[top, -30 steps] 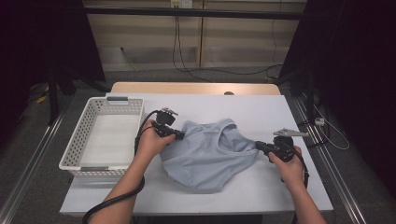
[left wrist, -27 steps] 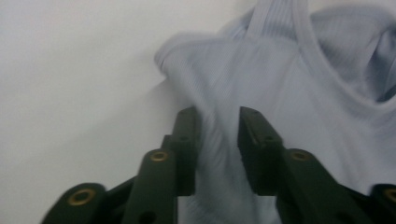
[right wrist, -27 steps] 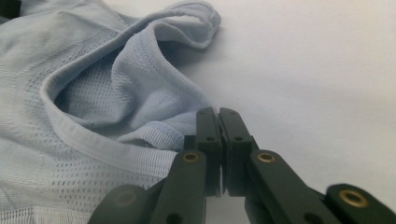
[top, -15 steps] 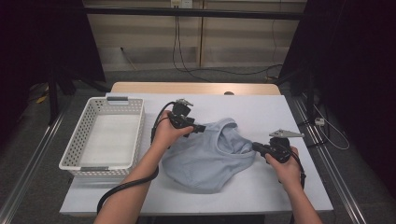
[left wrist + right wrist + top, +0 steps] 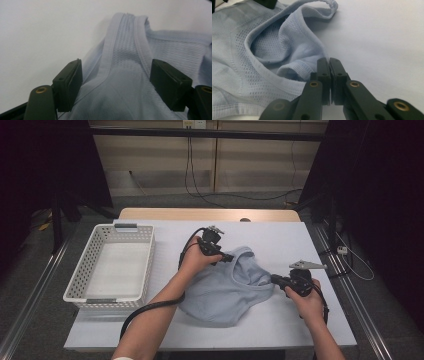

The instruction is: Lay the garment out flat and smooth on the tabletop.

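Here the pale-blue mesh garment (image 5: 227, 287) lies rumpled, left gripper (image 5: 116, 82) spread wide, right gripper (image 5: 329, 75) pinching its hem.

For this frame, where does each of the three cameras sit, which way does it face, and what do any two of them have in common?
High view: fixed above the person's side, facing forward and down on the table; both forearms, left gripper, right gripper.
Left gripper view: rides the left gripper, looking along its spread fingers over the garment.
Right gripper view: rides the right gripper, fingers pressed together at the garment's edge.
Shared: all show the light blue garment on the white table.
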`<action>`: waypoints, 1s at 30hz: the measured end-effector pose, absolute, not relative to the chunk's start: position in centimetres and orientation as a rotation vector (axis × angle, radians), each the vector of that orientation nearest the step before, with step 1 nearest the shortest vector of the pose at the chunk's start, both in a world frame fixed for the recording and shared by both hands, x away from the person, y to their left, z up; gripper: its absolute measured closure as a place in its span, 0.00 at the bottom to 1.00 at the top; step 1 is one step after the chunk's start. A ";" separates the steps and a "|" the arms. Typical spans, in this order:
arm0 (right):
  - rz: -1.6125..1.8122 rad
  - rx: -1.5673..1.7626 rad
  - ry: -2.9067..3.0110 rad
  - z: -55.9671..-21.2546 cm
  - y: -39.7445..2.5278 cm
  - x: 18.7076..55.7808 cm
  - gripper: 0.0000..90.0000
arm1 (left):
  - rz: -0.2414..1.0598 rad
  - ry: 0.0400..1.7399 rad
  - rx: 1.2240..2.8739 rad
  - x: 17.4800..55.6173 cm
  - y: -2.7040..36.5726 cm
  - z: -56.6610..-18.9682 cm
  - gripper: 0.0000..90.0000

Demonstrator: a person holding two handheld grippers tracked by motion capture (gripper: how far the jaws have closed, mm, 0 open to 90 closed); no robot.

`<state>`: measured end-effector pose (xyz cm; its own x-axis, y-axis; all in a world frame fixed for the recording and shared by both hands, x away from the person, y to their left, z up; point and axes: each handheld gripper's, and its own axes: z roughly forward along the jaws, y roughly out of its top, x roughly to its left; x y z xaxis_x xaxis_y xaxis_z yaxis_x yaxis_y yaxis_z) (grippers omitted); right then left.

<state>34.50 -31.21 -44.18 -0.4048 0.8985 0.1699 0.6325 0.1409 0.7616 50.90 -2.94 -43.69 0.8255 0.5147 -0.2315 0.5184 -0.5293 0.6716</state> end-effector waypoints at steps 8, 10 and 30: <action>1.103 1.452 2.119 -44.3 -30.3 34.4 0.98 | -0.023 0.785 2.271 51.2 -3.3 -45.1 0.37; 1.101 1.452 2.121 -44.3 -30.2 34.4 0.98 | -0.047 0.810 2.279 51.2 -3.2 -44.9 0.47; 1.065 1.398 2.208 -44.4 -27.4 35.5 0.98 | -0.172 0.950 2.293 46.7 3.2 -44.1 0.92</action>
